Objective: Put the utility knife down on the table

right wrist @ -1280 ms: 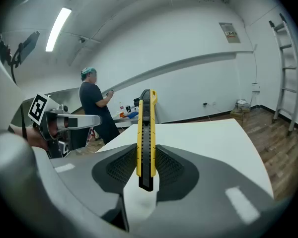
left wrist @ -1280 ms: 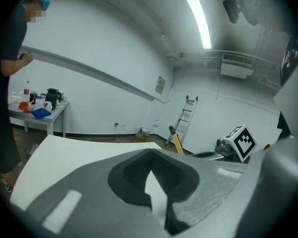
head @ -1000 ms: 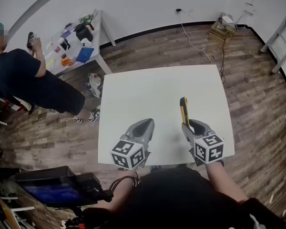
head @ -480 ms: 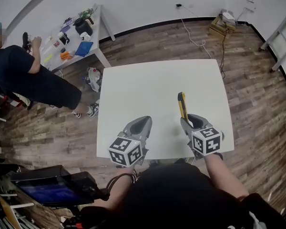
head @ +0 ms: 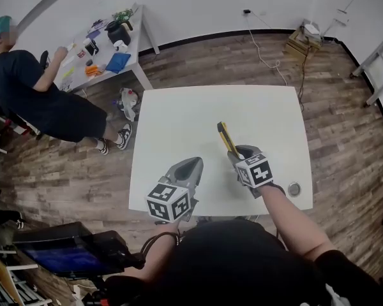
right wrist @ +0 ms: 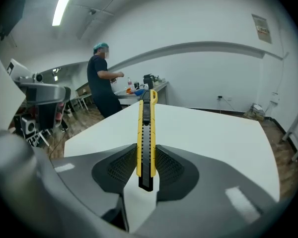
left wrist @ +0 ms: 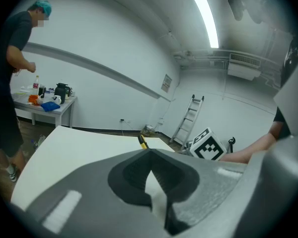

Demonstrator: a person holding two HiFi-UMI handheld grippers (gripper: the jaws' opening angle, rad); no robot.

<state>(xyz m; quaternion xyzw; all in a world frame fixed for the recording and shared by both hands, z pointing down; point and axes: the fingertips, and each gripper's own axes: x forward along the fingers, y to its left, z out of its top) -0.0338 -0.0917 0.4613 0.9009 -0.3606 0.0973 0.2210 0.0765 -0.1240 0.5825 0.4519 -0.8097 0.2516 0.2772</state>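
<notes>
White table; small round object near its front-right corner

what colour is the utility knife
The utility knife is yellow with a black centre strip, clearest in the right gripper view.

No legible txt, labels or nos. anywhere.

The left gripper fills the bottom of the picture. Its two grey jaws touch at the tips and hold nothing. Under it is the white counter. Just past the tips, the yellow end of the utility knife pokes up. To the right are a marker cube and a bare arm. A ladder leans on the far wall. At the left, a person stands by a side counter with small things on it.
</notes>
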